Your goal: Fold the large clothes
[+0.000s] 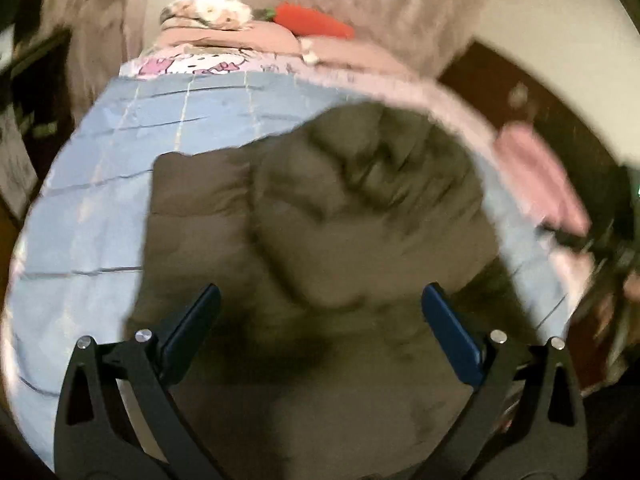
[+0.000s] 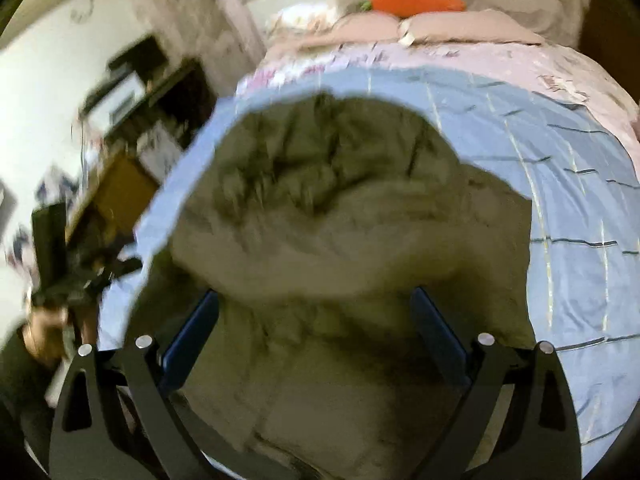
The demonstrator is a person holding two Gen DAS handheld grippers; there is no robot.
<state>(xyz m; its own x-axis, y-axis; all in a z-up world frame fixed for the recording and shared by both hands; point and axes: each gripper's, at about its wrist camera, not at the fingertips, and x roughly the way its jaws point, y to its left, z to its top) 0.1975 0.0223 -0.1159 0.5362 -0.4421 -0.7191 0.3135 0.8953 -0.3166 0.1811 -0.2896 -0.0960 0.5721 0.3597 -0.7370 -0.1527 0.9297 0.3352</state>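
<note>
A large olive-brown padded jacket [image 1: 320, 216] lies bunched on a light blue checked bedspread [image 1: 100, 184]. Its hooded upper part is folded over the body. My left gripper [image 1: 320, 296] is open, its blue pads [image 1: 196, 320] spread wide just above the jacket's near part, holding nothing. The jacket also fills the right wrist view [image 2: 340, 208], on the same bedspread [image 2: 580, 208]. My right gripper [image 2: 316, 300] is open over the jacket, blue pads [image 2: 436, 328] on either side of a fold, not closed on it. Both views are motion-blurred.
Pink pillows [image 1: 224, 36] and an orange carrot plush [image 1: 316, 20] lie at the bed's head. A pink cloth [image 1: 536, 176] hangs off the bed's right side. A desk with shelves [image 2: 132, 92] stands left of the bed. The other gripper [image 2: 76, 272] shows at left.
</note>
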